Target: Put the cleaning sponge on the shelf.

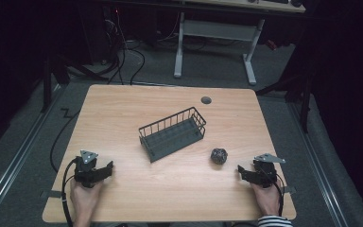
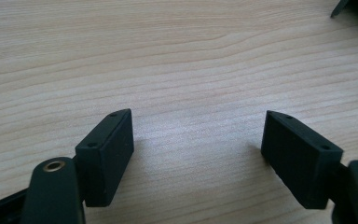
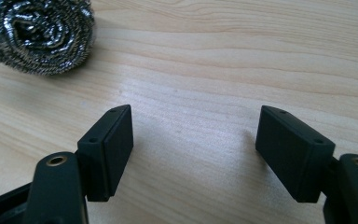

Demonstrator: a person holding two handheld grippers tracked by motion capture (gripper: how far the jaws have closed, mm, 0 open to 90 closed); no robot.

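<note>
The wooden table (image 1: 170, 198) carries a dark wire basket (image 1: 172, 134) midway between the two tongs and farther from the person. The left tongs (image 1: 109, 166) and right tongs (image 1: 240, 168) rest near the front corners, both spread wide with nothing between them. A steel wool scrubber (image 1: 219, 155) lies just ahead of the right tongs, toward the basket.

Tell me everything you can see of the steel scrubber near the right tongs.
The steel scrubber is a round, flattish wad of shiny coiled metal strands, silver with dark gaps and a dimple in the middle. It lies loose on the wooden table, apart from the wire basket, on the basket's right side in the high view. It sits just ahead of the open right tongs; nothing but the table touches it.
</note>
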